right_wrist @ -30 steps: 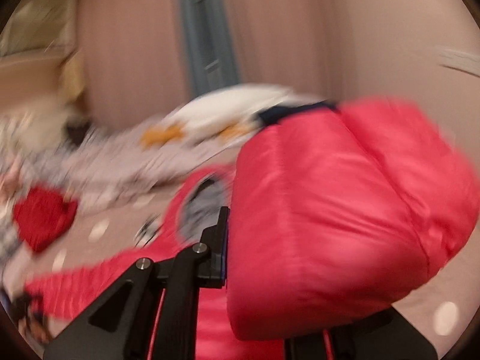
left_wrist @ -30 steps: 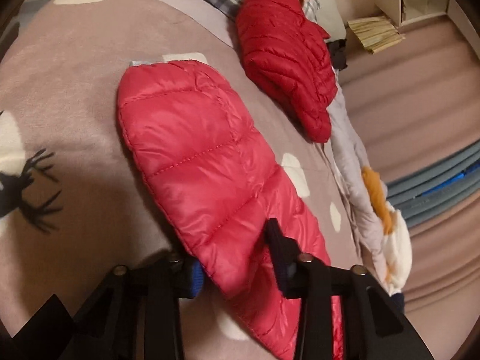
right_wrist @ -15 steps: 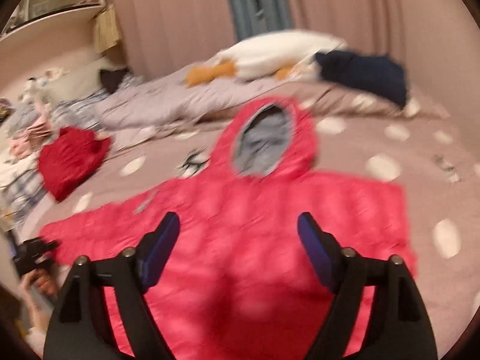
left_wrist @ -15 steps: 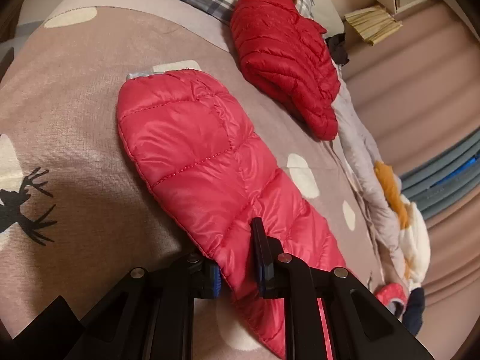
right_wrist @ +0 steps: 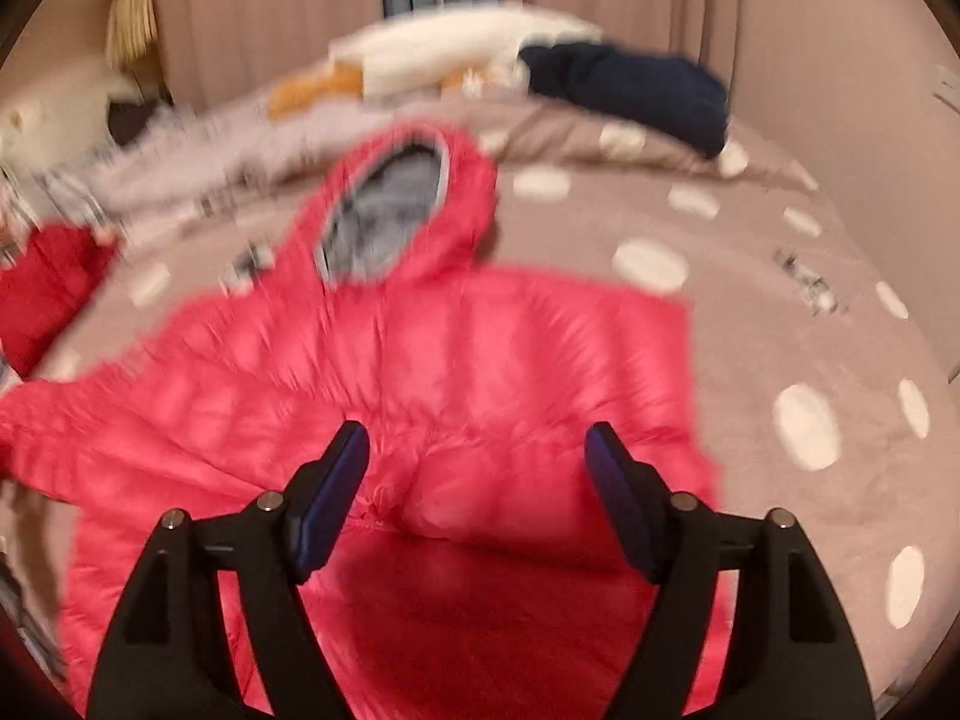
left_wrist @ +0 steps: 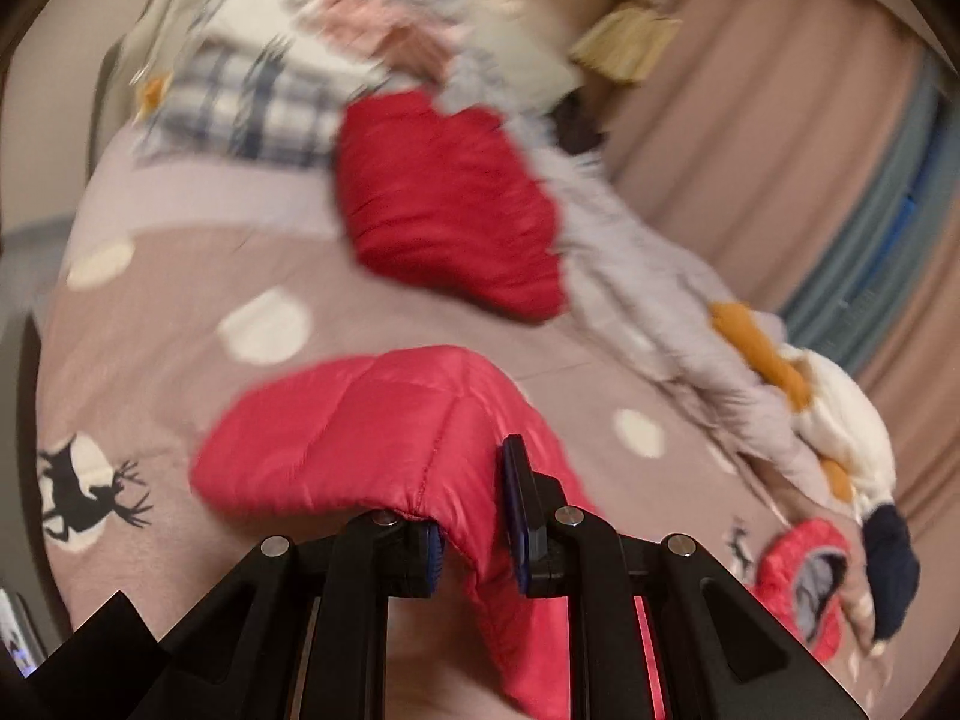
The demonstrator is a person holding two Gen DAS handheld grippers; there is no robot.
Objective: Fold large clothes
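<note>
A pink-red hooded puffer jacket [right_wrist: 480, 360] lies spread on the bed, its grey-lined hood [right_wrist: 390, 216] toward the far side. Its right side is folded in over the body. My left gripper [left_wrist: 474, 534] is shut on the jacket's left sleeve [left_wrist: 360, 438] and holds it lifted above the bedspread. The hood shows small in the left wrist view [left_wrist: 804, 576]. My right gripper [right_wrist: 480, 498] is open and empty, hovering above the jacket's lower middle.
A folded dark red jacket [left_wrist: 444, 204] lies at the bed's far left, beside a plaid garment [left_wrist: 258, 108]. A white and orange plush [right_wrist: 432, 60] and a navy garment [right_wrist: 636, 90] lie along the far edge. The bedspread [right_wrist: 780, 312] is taupe with white dots.
My left gripper has closed on the sleeve and lifted it off the bed. My right gripper let go of the folded-over right side and has drawn back, open.
</note>
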